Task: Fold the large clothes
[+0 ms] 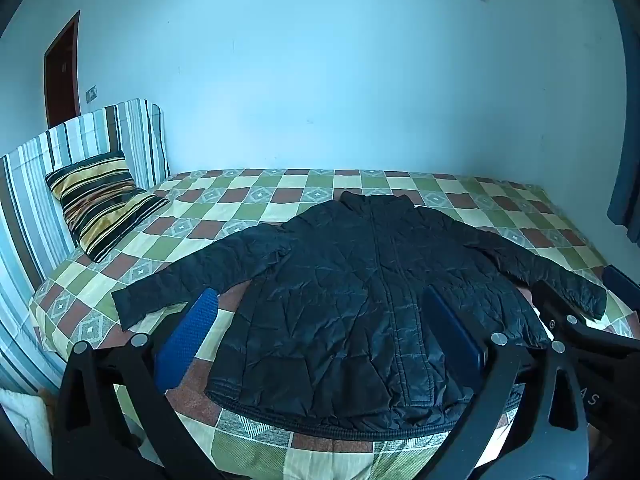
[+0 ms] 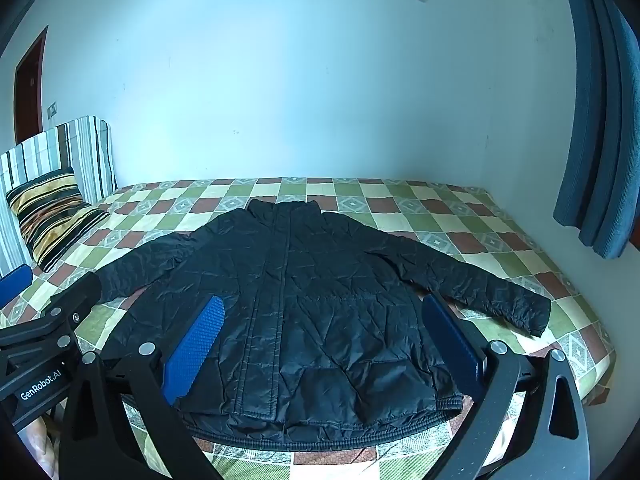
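The black jacket (image 1: 360, 300) lies spread flat on the bed (image 1: 248, 196), sleeves out, probably ready for folding. Left gripper (image 1: 320, 344) and right gripper (image 2: 320, 344) hover wide apart, holding nothing.

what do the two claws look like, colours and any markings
Both are alike: black plastic linkage arms with round silver pivot bolts, ending in flat blue fingers with dimpled pads. In the right wrist view the left claw carries white "GenRobot.AI" lettering on its body. The right claw shows the same blue pads. No cables show.
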A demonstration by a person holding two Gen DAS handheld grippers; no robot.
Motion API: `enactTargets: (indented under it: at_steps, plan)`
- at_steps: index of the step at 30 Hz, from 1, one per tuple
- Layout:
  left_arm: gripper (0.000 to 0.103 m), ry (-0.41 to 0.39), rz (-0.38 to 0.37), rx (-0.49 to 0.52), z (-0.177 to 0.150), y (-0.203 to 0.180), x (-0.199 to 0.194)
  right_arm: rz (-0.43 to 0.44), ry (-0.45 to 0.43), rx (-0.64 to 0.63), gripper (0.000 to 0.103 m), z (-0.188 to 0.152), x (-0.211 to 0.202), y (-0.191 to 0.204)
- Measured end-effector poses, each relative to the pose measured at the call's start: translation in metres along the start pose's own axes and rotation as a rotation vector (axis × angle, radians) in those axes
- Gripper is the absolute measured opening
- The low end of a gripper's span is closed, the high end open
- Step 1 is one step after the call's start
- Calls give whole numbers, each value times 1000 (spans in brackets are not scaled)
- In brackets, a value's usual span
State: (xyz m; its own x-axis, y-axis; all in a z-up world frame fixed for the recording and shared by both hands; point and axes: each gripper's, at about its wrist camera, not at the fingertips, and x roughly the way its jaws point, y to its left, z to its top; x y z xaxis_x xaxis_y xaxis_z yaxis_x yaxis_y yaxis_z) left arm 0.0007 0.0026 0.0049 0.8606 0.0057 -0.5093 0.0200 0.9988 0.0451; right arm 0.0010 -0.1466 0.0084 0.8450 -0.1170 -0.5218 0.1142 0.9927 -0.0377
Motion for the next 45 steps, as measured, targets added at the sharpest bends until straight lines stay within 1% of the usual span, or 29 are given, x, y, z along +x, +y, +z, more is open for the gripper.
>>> enactTargets:
  at_steps: [5,20,45]
  plan:
    - [101,3,-2,-4,-1,6,1,-1,2,-1,98,0,0,0]
    - [101,5,-1,-2,-2,4,3,-2,6,-1,98,4,-1,-1]
    - [101,6,-3,0,-5,5,4,-4,9,-4,98,-1,2,-3]
